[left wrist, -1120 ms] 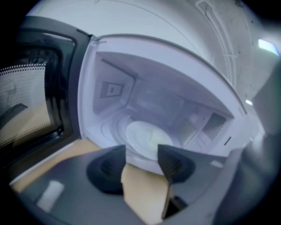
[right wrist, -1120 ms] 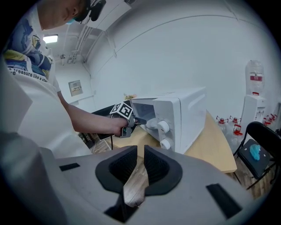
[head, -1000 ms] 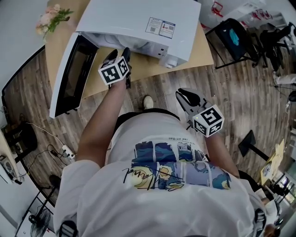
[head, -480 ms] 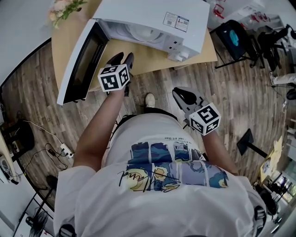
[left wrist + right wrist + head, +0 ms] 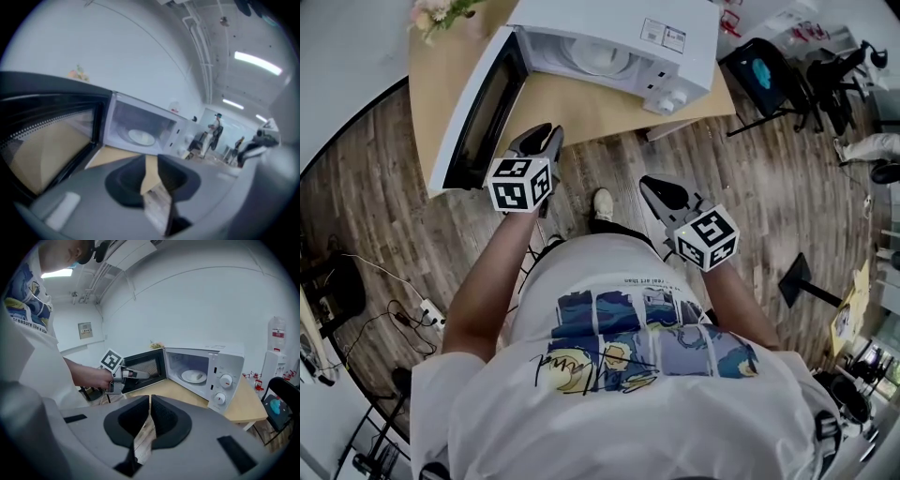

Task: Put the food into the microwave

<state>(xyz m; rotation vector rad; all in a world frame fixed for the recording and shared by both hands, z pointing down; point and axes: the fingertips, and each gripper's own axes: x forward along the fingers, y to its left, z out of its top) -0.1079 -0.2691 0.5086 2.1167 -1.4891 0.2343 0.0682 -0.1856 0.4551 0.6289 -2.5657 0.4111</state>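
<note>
The microwave (image 5: 609, 42) stands on the wooden bench (image 5: 581, 108) with its door (image 5: 478, 108) swung wide open to the left. The head view cuts off the back of it at the top edge, along with most of a bunch of flowers (image 5: 441, 11) at the bench corner.

Inside the microwave lies a white plate (image 5: 194, 376). In the right gripper view a small pale lump (image 5: 197, 376) sits on that plate, which seems to be the food, though it is too small to say what it is. From the head view the plate shows only as a pale disc, and in the left gripper view it is blurred.

The left tongs (image 5: 547, 133) hang in front of the open door, clear of the bench edge. Their jaws are closing, a narrow gap left between the tips, and nothing is in that gap but the bench beyond. The marker cube hides the hand that holds them in the head view.

The right tongs (image 5: 649, 184) are held lower, over the plank floor (image 5: 394, 216), well away from the microwave. Their jaws are clenched together, empty, with only a thin slit between the tips.

The person's shirt (image 5: 628, 375) fills the lower half of the head view and hides the floor below; one shoe (image 5: 601, 203) peeks out between the arms.
</note>
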